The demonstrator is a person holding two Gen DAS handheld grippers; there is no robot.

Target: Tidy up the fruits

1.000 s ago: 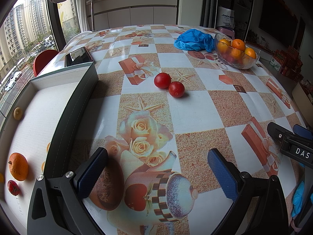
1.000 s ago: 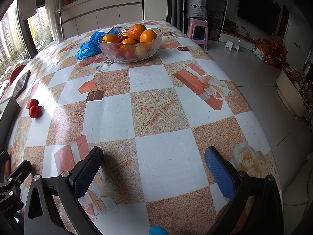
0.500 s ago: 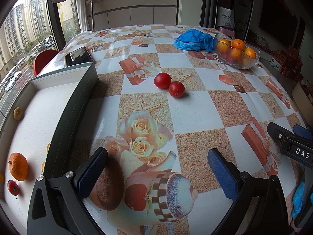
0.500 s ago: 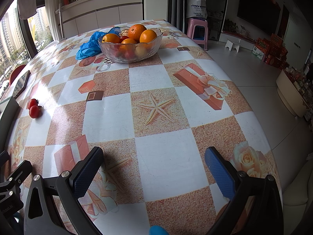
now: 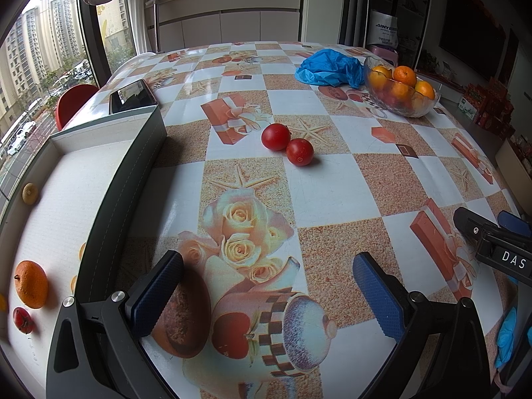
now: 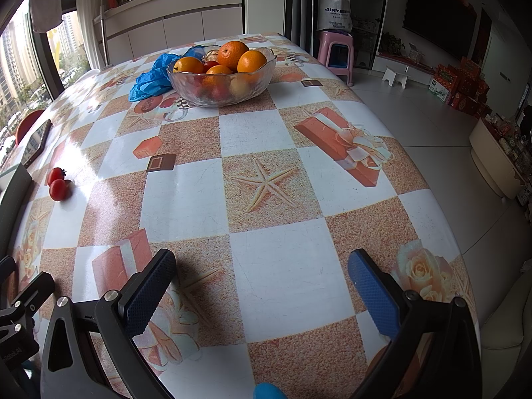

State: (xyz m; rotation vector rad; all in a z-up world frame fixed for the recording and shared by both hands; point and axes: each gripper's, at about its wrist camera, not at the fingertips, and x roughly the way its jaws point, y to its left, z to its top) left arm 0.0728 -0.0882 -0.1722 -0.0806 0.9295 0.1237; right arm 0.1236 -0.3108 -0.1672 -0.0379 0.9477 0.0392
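Note:
Two red tomatoes [image 5: 286, 143] lie touching on the patterned tablecloth, well ahead of my open left gripper [image 5: 267, 266]; they show far left in the right wrist view as the tomatoes [image 6: 57, 184]. A glass bowl [image 6: 222, 91] of oranges and other fruit stands at the far side, ahead of my open right gripper [image 6: 262, 266]; the bowl [image 5: 399, 99] is at the back right in the left wrist view. A dark-walled white tray [image 5: 133, 173] at the left holds an orange [image 5: 30, 284], a small red fruit [image 5: 22, 320] and a small tan fruit [image 5: 30, 193].
A crumpled blue plastic bag [image 5: 329, 71] lies beside the bowl. A phone [image 5: 133, 94] rests behind the tray. The table edge drops off to the right, with a pink stool [image 6: 335, 55] and floor beyond. The right gripper's body [image 5: 495, 242] shows at the right.

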